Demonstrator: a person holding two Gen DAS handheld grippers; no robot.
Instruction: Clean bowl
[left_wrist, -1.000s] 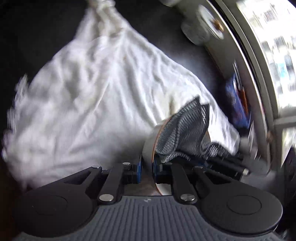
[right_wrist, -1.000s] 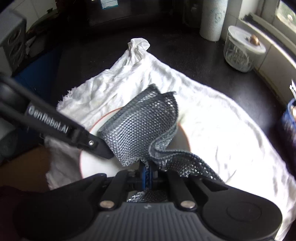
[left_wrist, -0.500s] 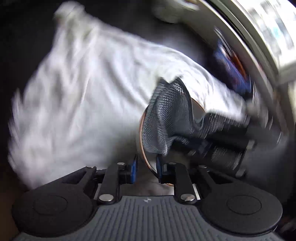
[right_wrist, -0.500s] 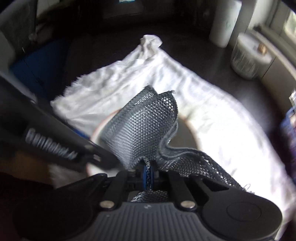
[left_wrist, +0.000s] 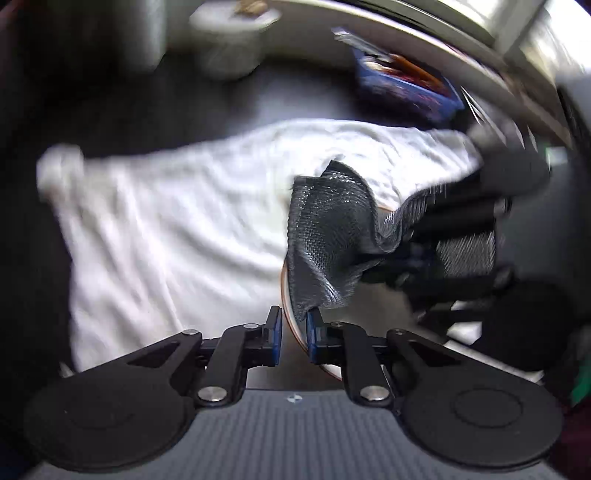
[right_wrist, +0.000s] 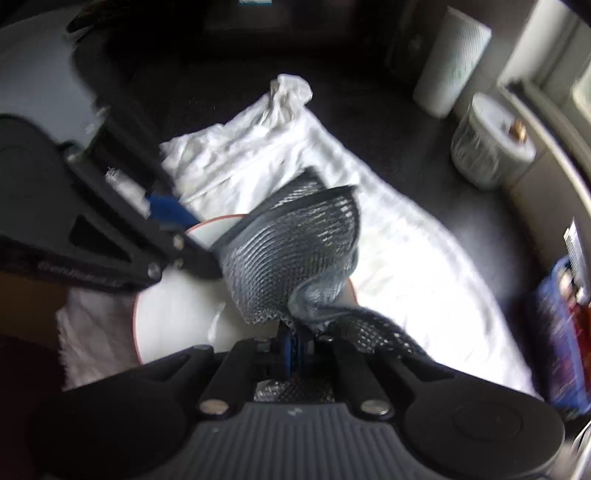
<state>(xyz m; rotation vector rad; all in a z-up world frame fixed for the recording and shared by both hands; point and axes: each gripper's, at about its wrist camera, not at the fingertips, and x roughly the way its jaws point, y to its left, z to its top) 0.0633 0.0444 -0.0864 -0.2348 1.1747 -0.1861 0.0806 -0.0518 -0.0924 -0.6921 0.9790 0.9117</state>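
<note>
Now that my left claw (left_wrist: 293, 334) has rolled the bowl (left_wrist: 291, 325) upright by its pinched rim, my right claw (right_wrist: 291, 341), clamped on the mesh cloth (right_wrist: 291, 258), can wipe fresh surface.

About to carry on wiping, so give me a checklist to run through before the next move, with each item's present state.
1. Left gripper clamped on the bowl rim: ok, a pad sits on each side of the rim.
2. Right gripper shut on the mesh cloth: ok.
3. Mesh cloth over the bowl: ok, it hangs above the white inside.
4. Mesh cloth touching the bowl's surface: cannot tell.
5. Bowl over the white towel: ok.
6. Bowl clean: cannot tell, the mesh cloth hides much of it and both views are blurred.
</note>
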